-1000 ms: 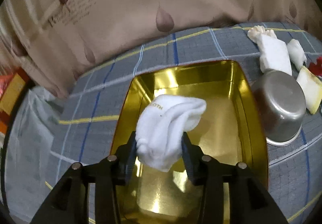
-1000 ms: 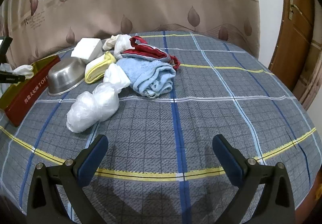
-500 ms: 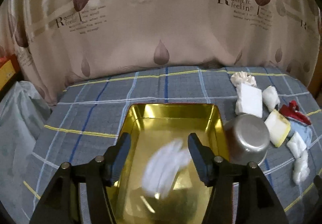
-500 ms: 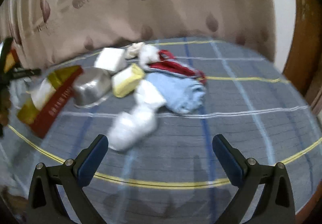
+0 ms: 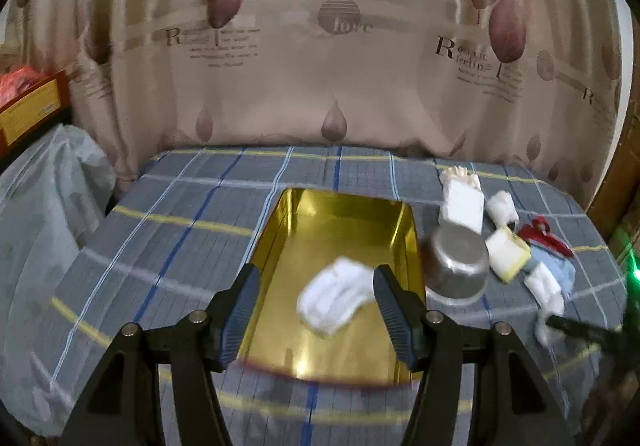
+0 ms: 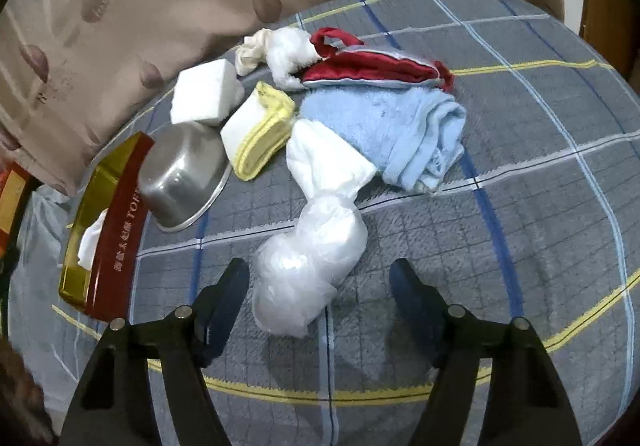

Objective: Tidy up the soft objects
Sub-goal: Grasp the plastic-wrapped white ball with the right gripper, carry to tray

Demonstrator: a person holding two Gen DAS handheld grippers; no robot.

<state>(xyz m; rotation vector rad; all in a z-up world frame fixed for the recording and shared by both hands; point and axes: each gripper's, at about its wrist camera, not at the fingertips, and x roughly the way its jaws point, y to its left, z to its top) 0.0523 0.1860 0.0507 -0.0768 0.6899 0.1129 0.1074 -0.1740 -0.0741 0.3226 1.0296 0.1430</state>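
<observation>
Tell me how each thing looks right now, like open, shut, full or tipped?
left gripper: open, holding nothing.
right gripper: open, around the plastic bag.
gold tin: lidless, white sock lying inside.
steel bowl: tipped, rim on the cloth.
plastic bag: scrunched, twisted.
blue towel: loosely folded.

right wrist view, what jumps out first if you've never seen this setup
A clear plastic bundle lies on the checked cloth just ahead of the open right tongs. Behind it sits a blue towel, and at the far left a gold tin holding a white sock.
</observation>
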